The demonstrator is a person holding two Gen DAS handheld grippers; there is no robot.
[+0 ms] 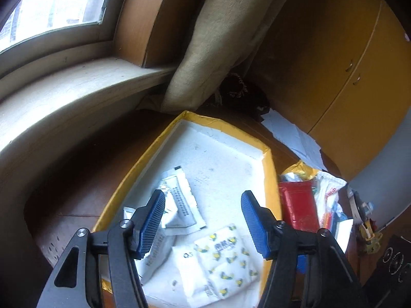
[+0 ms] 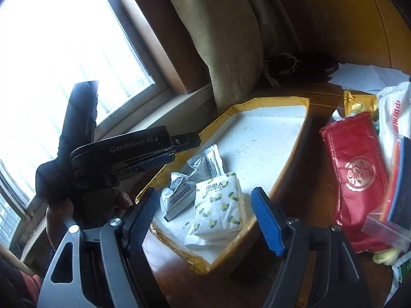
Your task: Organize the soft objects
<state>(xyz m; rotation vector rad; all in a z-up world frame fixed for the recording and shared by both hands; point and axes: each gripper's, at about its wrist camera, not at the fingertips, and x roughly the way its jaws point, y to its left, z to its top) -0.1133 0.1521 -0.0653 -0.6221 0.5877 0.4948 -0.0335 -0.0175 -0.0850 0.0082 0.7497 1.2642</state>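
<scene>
A shallow yellow-rimmed box (image 1: 268,169) with a white foam floor sits on the brown table; it also shows in the right wrist view (image 2: 303,128). In it lie a white lemon-print tissue pack (image 1: 221,259) (image 2: 218,205) and silver-white sachets (image 1: 179,205) (image 2: 203,166). My left gripper (image 1: 203,220) is open and empty, just above the box over these packs. My right gripper (image 2: 205,218) is open and empty, near the box's front edge. A red foil pouch (image 1: 298,208) (image 2: 357,169) lies on the table right of the box.
More packets and bags (image 2: 395,118) pile up right of the red pouch. A beige cushion (image 1: 221,36) leans at the back by the window sill (image 1: 77,87). White papers (image 1: 290,133) and a yellow cabinet (image 1: 359,89) stand at the far right.
</scene>
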